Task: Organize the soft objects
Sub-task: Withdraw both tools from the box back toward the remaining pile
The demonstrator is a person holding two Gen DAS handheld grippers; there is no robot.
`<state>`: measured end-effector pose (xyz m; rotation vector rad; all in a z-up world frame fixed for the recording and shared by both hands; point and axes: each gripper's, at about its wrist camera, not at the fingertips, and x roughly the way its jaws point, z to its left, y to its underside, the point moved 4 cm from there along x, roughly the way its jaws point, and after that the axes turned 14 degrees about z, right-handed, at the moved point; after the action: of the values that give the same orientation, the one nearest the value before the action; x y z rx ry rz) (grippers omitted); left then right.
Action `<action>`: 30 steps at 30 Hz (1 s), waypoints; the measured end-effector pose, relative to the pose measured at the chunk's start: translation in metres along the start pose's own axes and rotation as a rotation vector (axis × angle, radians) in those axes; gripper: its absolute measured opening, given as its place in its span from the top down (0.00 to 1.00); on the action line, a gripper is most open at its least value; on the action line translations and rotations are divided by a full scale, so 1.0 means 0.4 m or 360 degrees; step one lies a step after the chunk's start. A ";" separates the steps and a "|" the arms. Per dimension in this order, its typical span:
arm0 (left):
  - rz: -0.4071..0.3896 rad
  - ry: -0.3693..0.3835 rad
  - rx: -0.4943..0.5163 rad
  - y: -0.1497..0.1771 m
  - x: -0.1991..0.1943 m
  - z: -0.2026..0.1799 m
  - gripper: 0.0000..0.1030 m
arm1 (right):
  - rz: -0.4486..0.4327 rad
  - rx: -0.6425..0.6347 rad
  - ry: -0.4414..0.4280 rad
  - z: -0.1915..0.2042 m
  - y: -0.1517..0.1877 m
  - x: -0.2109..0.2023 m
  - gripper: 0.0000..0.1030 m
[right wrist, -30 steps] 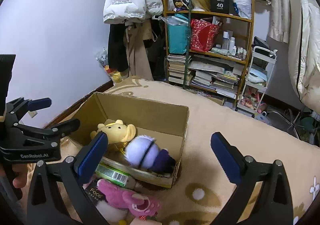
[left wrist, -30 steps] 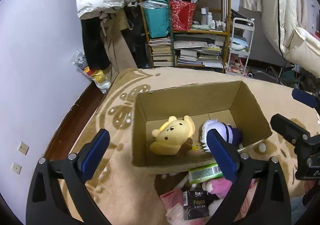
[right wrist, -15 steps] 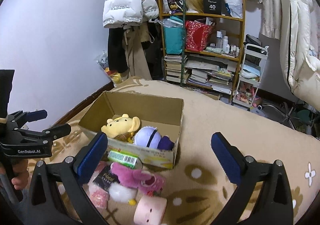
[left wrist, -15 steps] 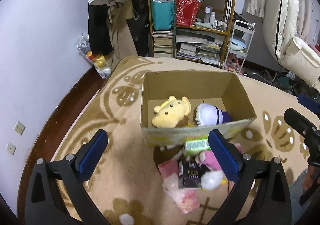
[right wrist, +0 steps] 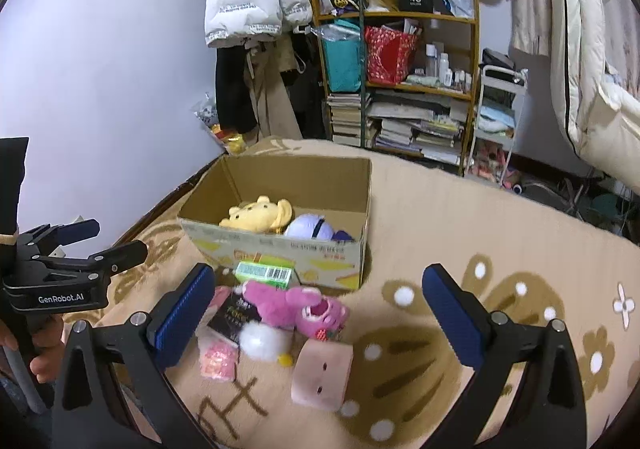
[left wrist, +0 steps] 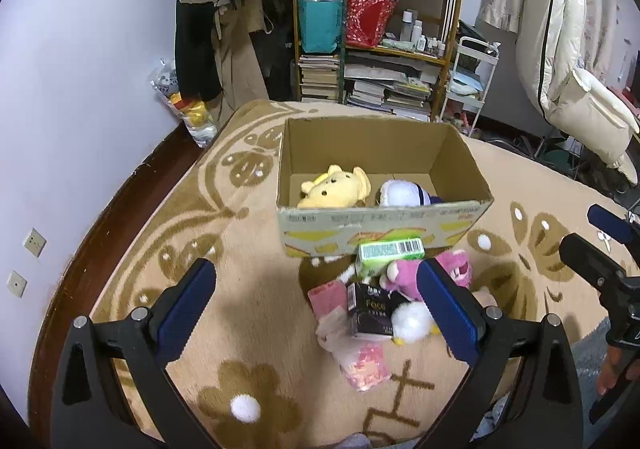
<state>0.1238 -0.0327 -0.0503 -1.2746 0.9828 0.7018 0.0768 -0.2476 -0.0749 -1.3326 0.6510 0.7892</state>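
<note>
An open cardboard box (left wrist: 384, 227) (right wrist: 280, 247) stands on the rug and holds a yellow plush (left wrist: 334, 187) (right wrist: 258, 214) and a white-and-purple plush (left wrist: 402, 194) (right wrist: 310, 227). In front of it lie a pink plush (left wrist: 444, 273) (right wrist: 298, 305), a white plush (left wrist: 410, 323) (right wrist: 262, 341), a pink block-shaped plush (right wrist: 322, 375), a green packet (left wrist: 390, 251) (right wrist: 266, 273), a black box (left wrist: 370, 309) (right wrist: 232, 315) and a pink packet (left wrist: 362, 363) (right wrist: 216, 361). My left gripper (left wrist: 316, 313) and my right gripper (right wrist: 320, 317) are both open and empty, held above this pile.
A tan flowered rug (left wrist: 248, 369) covers the floor. A cluttered bookshelf (left wrist: 376, 49), hanging coats (left wrist: 224, 29) and a white cart (left wrist: 472, 81) stand behind the box. A cream chair (left wrist: 576, 89) is at the right. The wall (left wrist: 80, 89) is at the left.
Both grippers have pulled back and up from the box. The box looks smaller and the pile in front of it has come into full view. Both stayed open.
</note>
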 end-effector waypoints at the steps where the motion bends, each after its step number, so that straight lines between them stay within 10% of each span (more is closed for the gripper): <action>1: 0.0003 0.0001 0.0000 0.006 0.005 0.000 0.03 | 0.0010 0.0002 0.0004 -0.001 0.008 0.003 0.00; 30: 0.0260 -0.0106 0.0109 0.071 0.225 -0.036 0.03 | 0.0379 0.0157 0.0008 -0.026 0.100 0.212 0.00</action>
<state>0.1355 -0.0494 -0.1434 -1.1129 1.0554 0.8245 0.0947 -0.2450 -0.1677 -1.1812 0.8527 0.9330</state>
